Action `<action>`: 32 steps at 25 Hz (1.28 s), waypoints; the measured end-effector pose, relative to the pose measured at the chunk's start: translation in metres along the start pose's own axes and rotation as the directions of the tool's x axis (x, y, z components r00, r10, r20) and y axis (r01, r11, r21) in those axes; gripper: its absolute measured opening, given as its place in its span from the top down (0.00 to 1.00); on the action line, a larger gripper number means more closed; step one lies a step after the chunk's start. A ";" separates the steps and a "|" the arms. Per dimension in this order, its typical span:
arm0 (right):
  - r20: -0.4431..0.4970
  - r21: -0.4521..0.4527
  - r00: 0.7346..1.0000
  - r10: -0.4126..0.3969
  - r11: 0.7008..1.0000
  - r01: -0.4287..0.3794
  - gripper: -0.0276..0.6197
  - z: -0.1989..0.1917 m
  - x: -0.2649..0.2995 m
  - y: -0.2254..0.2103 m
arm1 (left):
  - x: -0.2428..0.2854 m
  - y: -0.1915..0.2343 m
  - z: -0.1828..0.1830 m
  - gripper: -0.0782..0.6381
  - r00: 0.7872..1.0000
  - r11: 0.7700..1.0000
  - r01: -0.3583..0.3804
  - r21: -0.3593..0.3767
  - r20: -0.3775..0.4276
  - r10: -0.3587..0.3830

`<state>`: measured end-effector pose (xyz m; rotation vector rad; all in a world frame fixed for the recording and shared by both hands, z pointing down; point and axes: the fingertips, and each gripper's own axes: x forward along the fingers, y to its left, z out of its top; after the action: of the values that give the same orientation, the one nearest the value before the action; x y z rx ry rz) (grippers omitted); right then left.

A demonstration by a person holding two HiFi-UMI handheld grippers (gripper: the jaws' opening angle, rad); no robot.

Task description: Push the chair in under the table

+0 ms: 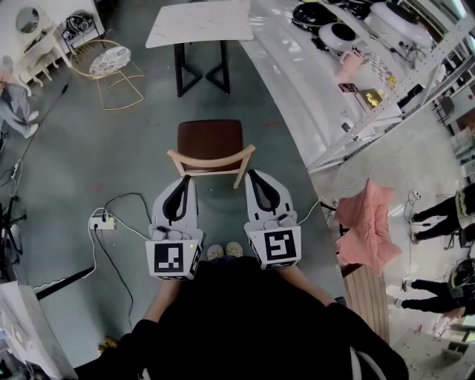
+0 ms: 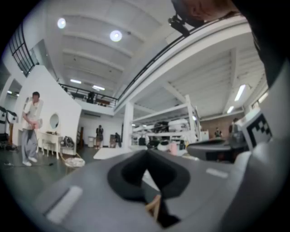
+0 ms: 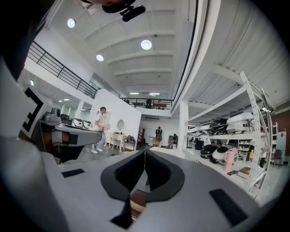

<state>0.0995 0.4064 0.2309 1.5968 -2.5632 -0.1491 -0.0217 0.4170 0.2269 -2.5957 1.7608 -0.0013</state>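
Note:
A chair with a brown seat (image 1: 210,139) and a curved wooden backrest (image 1: 211,157) stands on the floor, its back towards me. It is well short of the white-topped table (image 1: 200,22) with black legs farther ahead. My left gripper (image 1: 183,180) is shut and empty, its tip just behind the backrest's left end. My right gripper (image 1: 254,177) is also shut and empty, just behind the right end. I cannot tell whether either one touches the wood. In the left gripper view the left gripper (image 2: 146,156) has its jaws together, with a bit of chair wood (image 2: 154,207) below. The right gripper (image 3: 145,155) looks the same, above the brown seat (image 3: 136,199).
A wire chair with a round cushion (image 1: 111,63) stands left of the table. A long white counter (image 1: 297,67) and shelves run along the right. A power strip with cables (image 1: 100,221) lies on the floor at left. Pink cloth (image 1: 367,223) lies at right, near people's legs.

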 end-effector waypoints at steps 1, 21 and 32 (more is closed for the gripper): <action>0.000 -0.001 1.000 -0.002 1.000 0.002 0.92 0.000 0.001 0.000 | 0.001 0.002 0.001 0.88 1.000 1.000 0.002 0.005 -0.002 -0.002; 0.032 0.021 0.999 -0.026 0.999 0.025 0.92 -0.026 0.063 -0.033 | 0.074 0.024 -0.027 0.88 0.999 0.999 0.050 0.010 0.005 -0.050; 0.018 0.005 0.998 0.062 0.998 -0.062 0.92 -0.036 0.179 -0.072 | 0.178 0.068 -0.035 0.88 1.000 1.000 0.005 0.014 -0.012 -0.005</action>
<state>0.0903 0.2137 0.2643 1.5230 -2.6249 -0.1508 -0.0192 0.2264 0.2613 -2.5964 1.7512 -0.0285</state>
